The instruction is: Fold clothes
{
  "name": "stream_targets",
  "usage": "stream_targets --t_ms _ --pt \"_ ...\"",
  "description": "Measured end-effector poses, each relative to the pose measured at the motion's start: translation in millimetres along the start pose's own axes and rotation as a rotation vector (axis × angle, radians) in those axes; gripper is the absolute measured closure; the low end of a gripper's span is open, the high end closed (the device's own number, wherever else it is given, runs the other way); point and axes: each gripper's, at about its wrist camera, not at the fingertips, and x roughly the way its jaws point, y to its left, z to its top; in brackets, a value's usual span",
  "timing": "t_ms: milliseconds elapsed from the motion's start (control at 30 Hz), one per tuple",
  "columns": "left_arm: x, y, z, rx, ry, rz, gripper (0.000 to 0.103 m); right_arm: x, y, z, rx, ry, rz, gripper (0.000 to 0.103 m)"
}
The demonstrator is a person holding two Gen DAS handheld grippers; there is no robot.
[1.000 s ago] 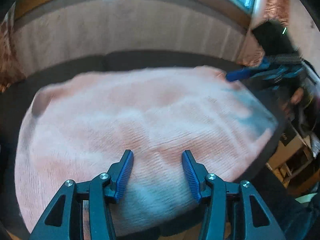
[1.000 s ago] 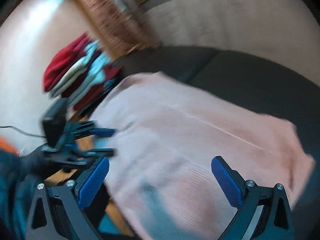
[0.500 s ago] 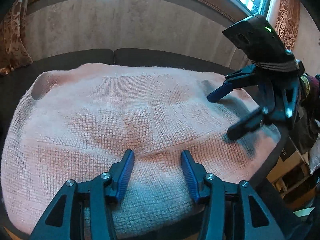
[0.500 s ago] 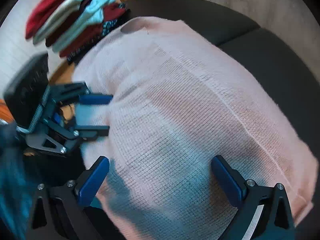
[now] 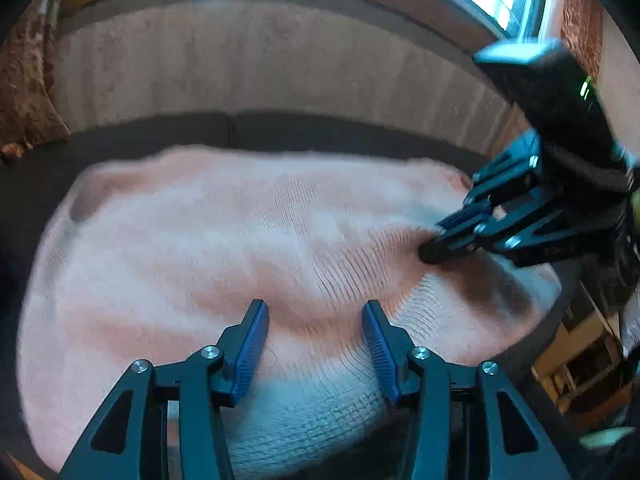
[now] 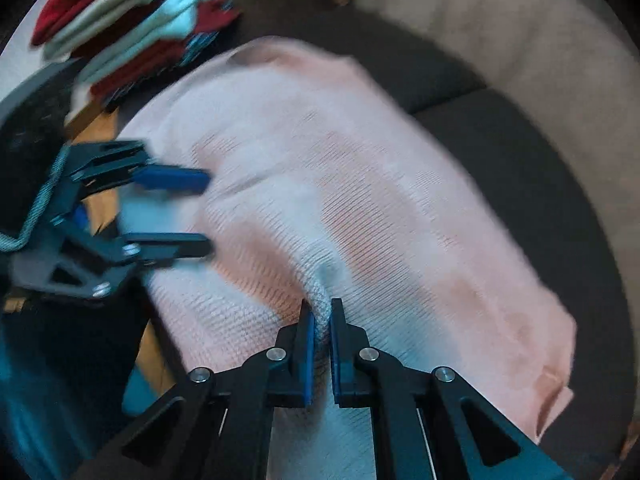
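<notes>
A pink knitted sweater [image 5: 208, 240] lies spread flat on a dark sofa seat [image 5: 280, 132]. My left gripper [image 5: 316, 312] hovers open over its near edge, nothing between the blue pads. In the right wrist view the same sweater [image 6: 360, 168] fills the middle, and my right gripper [image 6: 322, 312] is shut on a pinched ridge of its knit near the near edge. The right gripper [image 5: 432, 250] shows in the left wrist view at the sweater's right side, fingers together on the cloth. The left gripper [image 6: 200, 212] appears open at the left of the right wrist view.
A stack of folded red, white and light blue clothes [image 6: 132, 20] sits beyond the sweater's far left end. The beige sofa backrest [image 5: 260, 64] runs behind. A patterned cushion [image 5: 24, 92] is at the far left. A wooden floor and low shelves [image 5: 588, 360] lie right of the sofa.
My right gripper went from wide open above the sweater to shut on a fold of the knit. The left gripper stayed open over the near edge.
</notes>
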Motion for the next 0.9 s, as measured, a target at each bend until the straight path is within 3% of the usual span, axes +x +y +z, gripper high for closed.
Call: stream_targets --t_ms 67,133,267,333,500,733,767,800,833,867,900 --pt "5 1 2 -0.041 0.044 0.019 0.053 7 -7 -2 0.045 -0.026 -0.044 0.096" --pt "11 5 0 -0.065 0.063 0.002 0.054 4 -15 -9 0.117 -0.066 0.015 0.094" --pt "5 -4 -4 -0.013 0.067 0.016 0.054 -4 -32 -22 0.262 -0.145 0.132 0.063" --pt "-1 -5 -2 -0.004 0.060 0.013 0.053 -8 -40 -27 0.328 -0.184 0.186 0.059" --pt "-2 8 4 -0.054 0.055 0.012 0.053 -20 -52 -3 0.235 -0.218 0.068 0.041" --pt "5 1 0 0.001 0.058 0.036 0.053 13 -52 34 0.104 -0.138 -0.029 0.043" --pt "7 -6 -2 0.004 0.056 0.036 0.053 17 -49 35 0.092 -0.121 -0.056 0.052" --pt "8 -10 -3 -0.001 0.052 0.032 0.053 15 -46 36 0.082 -0.126 -0.062 0.073" --pt "7 -10 -2 -0.013 0.044 0.026 0.053 13 -43 37 0.072 -0.130 -0.068 0.084" --pt "5 -8 -1 -0.028 0.035 0.020 0.053 10 -39 38 0.062 -0.135 -0.075 0.094" --pt "2 -7 1 -0.046 0.017 0.013 0.053 8 -34 41 0.047 -0.147 -0.098 0.096"
